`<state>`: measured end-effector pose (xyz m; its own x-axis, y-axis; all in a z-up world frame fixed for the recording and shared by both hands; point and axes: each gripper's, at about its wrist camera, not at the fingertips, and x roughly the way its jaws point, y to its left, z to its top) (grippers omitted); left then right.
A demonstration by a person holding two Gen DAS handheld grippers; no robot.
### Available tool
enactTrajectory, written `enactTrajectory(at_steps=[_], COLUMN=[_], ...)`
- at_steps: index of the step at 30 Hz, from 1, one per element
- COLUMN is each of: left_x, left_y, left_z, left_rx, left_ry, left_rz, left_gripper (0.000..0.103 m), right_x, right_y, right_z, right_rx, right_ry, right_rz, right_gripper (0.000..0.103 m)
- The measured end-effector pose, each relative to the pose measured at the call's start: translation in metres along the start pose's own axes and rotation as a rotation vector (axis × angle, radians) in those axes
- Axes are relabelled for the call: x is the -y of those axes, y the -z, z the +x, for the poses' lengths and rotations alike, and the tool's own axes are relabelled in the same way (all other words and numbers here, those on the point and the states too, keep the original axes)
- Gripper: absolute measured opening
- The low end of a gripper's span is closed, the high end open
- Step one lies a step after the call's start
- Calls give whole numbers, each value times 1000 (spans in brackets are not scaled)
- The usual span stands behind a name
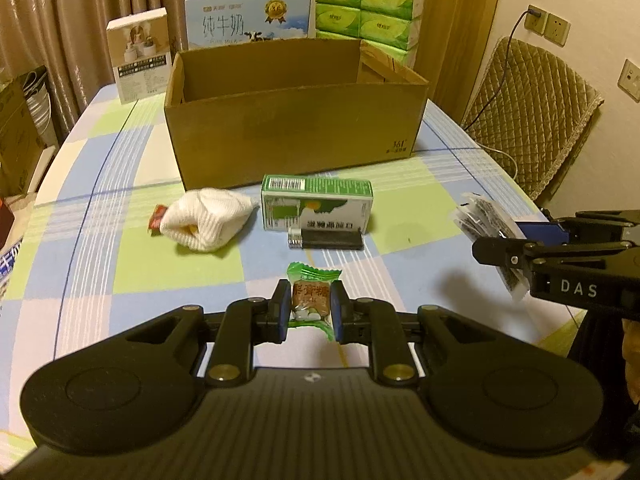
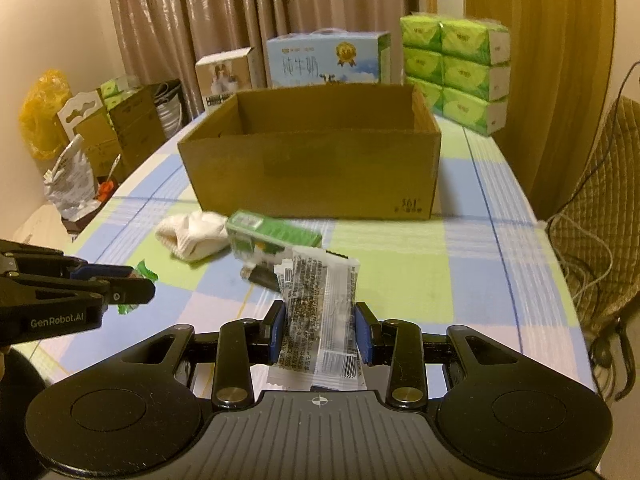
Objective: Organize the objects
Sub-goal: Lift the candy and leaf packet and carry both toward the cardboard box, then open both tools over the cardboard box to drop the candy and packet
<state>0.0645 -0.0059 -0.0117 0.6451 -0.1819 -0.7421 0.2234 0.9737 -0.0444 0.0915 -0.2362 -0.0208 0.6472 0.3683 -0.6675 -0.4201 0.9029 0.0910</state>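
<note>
Landmark: open cardboard box [image 1: 294, 120], standing on the checked desk [image 1: 120, 248]; all places below are given relative to it.
Left gripper [image 1: 310, 306]: closed on a small candy [image 1: 311, 300] in a green wrapper, pads pressing both its sides; held in front of the box, nearer the camera than the loose items.
Right gripper [image 2: 320, 334]: partly closed on a clear printed packet [image 2: 320, 316], pads against its two edges; held in front of the box and toward its right end.
Items left on the desk: a white cloth [image 1: 208, 218] in front of the box's left half; a green carton [image 1: 318, 204] just in front of its middle; a dark lighter [image 1: 326, 239] just on the near side of the carton.
Step in hand: both items appear gripped and lifted clear of the desk, neither yet over the box; judged to be the carry toward it.
Next move: each gripper would need to rise above the box's near wall, pass over the carton and lighter, and release only once past the rim.
Left view only: the candy's brown label, the whole lighter, a red-wrapped item [image 1: 158, 216] at the cloth's left end, and the right gripper side-on.
Right view only: the packet's print and barcode, more of the box's inner walls, and the left gripper side-on; here the packet hides most of the lighter.
Behind the box: a milk carton [image 1: 248, 20] and stacked tissue packs [image 1: 366, 8].
</note>
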Motion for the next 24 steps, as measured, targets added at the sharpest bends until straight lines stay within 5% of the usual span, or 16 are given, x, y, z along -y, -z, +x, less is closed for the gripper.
enactTrajectory(at_steps=[12,24], left_x=[-25,-55], left_y=[-89,-189], left_z=[9,57], left_rx=[77,83], left_ry=[-6,11], left_rz=[40,34], left_gripper=[16,16], right_x=[28,58], right_y=[-110,-192], right_z=[19,92], right_rx=[77,29], right_ry=[-19,-9], right_rz=[-36,-6], right_gripper=[33,33])
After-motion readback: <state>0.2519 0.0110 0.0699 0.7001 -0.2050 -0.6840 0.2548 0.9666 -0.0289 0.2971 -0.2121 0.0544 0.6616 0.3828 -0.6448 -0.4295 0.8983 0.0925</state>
